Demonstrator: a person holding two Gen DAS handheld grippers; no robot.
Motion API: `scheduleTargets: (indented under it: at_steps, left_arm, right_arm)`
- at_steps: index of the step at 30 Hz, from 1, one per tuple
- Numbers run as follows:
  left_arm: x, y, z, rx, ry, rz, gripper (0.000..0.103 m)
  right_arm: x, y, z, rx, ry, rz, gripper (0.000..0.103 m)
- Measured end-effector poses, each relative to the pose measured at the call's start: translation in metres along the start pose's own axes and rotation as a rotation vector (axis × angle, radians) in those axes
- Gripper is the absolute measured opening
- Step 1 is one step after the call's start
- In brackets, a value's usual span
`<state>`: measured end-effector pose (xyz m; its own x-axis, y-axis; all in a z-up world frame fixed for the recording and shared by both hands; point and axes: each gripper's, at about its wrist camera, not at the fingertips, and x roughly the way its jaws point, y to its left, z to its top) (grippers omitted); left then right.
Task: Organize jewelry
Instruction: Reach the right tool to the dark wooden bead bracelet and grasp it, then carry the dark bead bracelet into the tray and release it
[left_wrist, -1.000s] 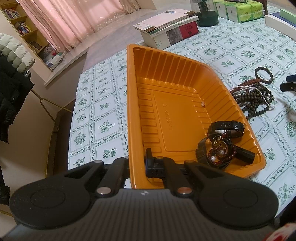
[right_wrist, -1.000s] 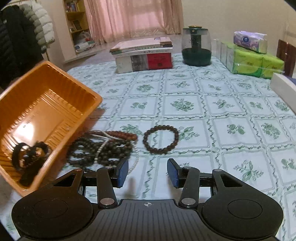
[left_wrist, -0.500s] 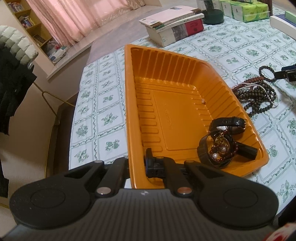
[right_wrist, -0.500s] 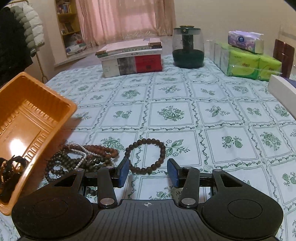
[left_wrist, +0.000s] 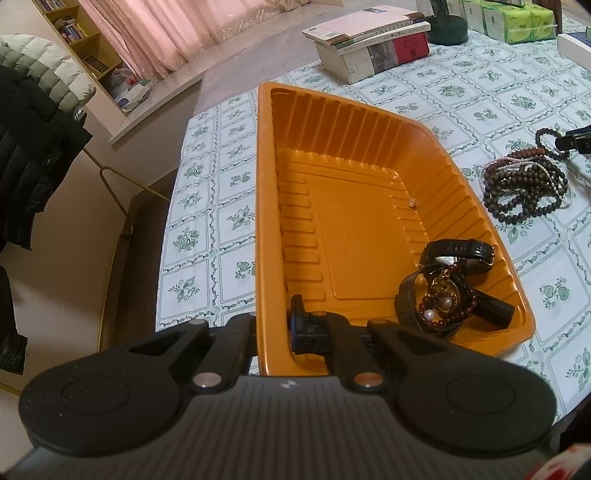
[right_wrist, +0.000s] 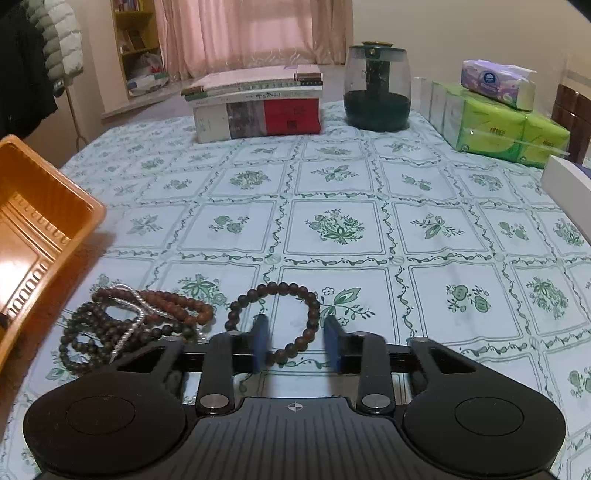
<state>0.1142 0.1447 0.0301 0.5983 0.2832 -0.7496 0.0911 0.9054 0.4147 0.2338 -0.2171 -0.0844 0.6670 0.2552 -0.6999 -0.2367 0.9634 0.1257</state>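
I note the orange tray (left_wrist: 351, 155) is thin moulded plastic, ribbed along its walls, with a slight sheen. My left gripper (left_wrist: 273, 328) is matt black plastic with bare metal pivot pins. The bead bracelet (right_wrist: 273, 325) looks like dull dark wood. The tablecloth (right_wrist: 369, 229) is smooth and faintly glossy. The watch strap (left_wrist: 458, 251) in the tray shines like leather. The tissue packs (right_wrist: 506, 129) wear glossy film.

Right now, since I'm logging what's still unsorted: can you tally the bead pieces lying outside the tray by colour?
Dark brown bracelet: 1
Reddish-brown strand: 1
White pearl-like strand: 1
Blackish strand, looped through the tangle: at least 1
Total outside the orange tray: at least 4
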Motion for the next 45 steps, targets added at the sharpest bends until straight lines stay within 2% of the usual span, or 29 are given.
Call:
scheduleTargets:
  at_steps: [5,6,14,21,26,32,39,45]
  left_arm:
    - [0.0,-0.001,0.0,-0.003,0.004,0.0,0.003]
    - [0.0,-0.001,0.0,-0.003,0.003,0.0,0.003]
    - [0.001,0.001,-0.002,-0.008,0.001,-0.007,0.003]
    - [0.0,0.002,-0.002,-0.014,-0.005,-0.013,0.003]
    - [-0.001,0.002,-0.001,-0.013,-0.009,-0.017,0.003]
    - [-0.001,0.003,0.0,-0.011,-0.014,-0.02,0.003]
    - [-0.001,0.005,-0.001,-0.011,-0.018,-0.023,0.003]
    - [0.0,0.005,-0.001,-0.012,-0.021,-0.027,0.003]
  right_arm:
    - [0.007,0.004,-0.002,-0.055,0.013,-0.04,0.019]
    - [0.006,0.005,-0.002,-0.058,0.015,-0.052,0.006]
    - [-0.022,0.024,0.008,-0.115,-0.015,-0.036,0.006]
    - [-0.057,0.068,0.03,-0.185,-0.074,0.09,0.006]
    - [-0.066,0.101,0.039,-0.211,-0.08,0.202,0.006]
    - [-0.059,0.135,0.047,-0.222,-0.056,0.309,0.006]
    - [-0.049,0.174,0.053,-0.262,-0.05,0.39,0.006]
    - [-0.027,0.193,0.051,-0.247,-0.003,0.431,0.006]
